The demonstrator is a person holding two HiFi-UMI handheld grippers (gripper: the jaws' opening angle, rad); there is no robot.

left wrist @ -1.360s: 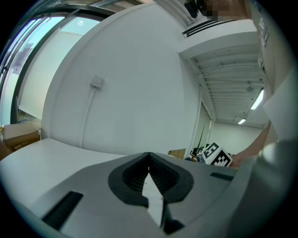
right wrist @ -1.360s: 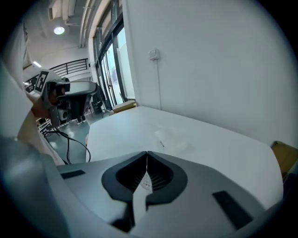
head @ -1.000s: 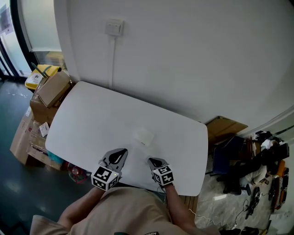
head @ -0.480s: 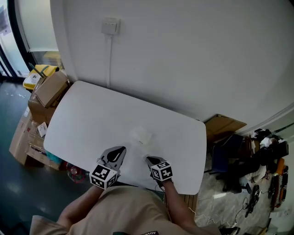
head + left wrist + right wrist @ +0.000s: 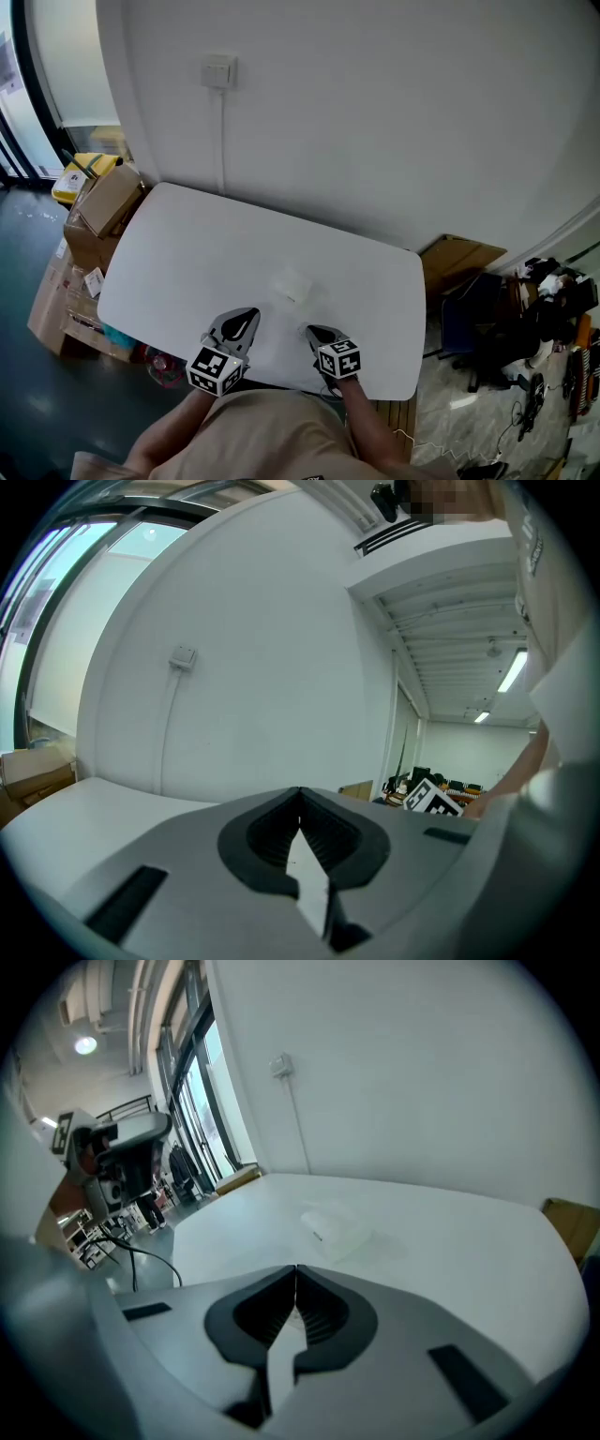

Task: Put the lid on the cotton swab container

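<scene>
A pale, clear cotton swab container [image 5: 292,284] with its lid lies near the middle of the white table [image 5: 187,244]; in the right gripper view the container [image 5: 336,1228] sits ahead on the tabletop, too faint for me to separate lid from box. My left gripper [image 5: 241,323] hovers at the table's near edge, jaws shut and empty. The right gripper [image 5: 317,333] is beside it, also shut with nothing held. Both stay short of the container. In the left gripper view [image 5: 300,794] only wall and table show beyond the closed tips.
Cardboard boxes [image 5: 103,202] and a yellow item [image 5: 80,169] stand left of the table. Another carton [image 5: 459,262] and cluttered gear [image 5: 544,319] lie on the floor at right. A wall switch [image 5: 217,72] with a cable is behind the table.
The head view shifted slightly, so the table sits a little lower in frame. Both grippers stay shut at the near edge with hardly any movement.
</scene>
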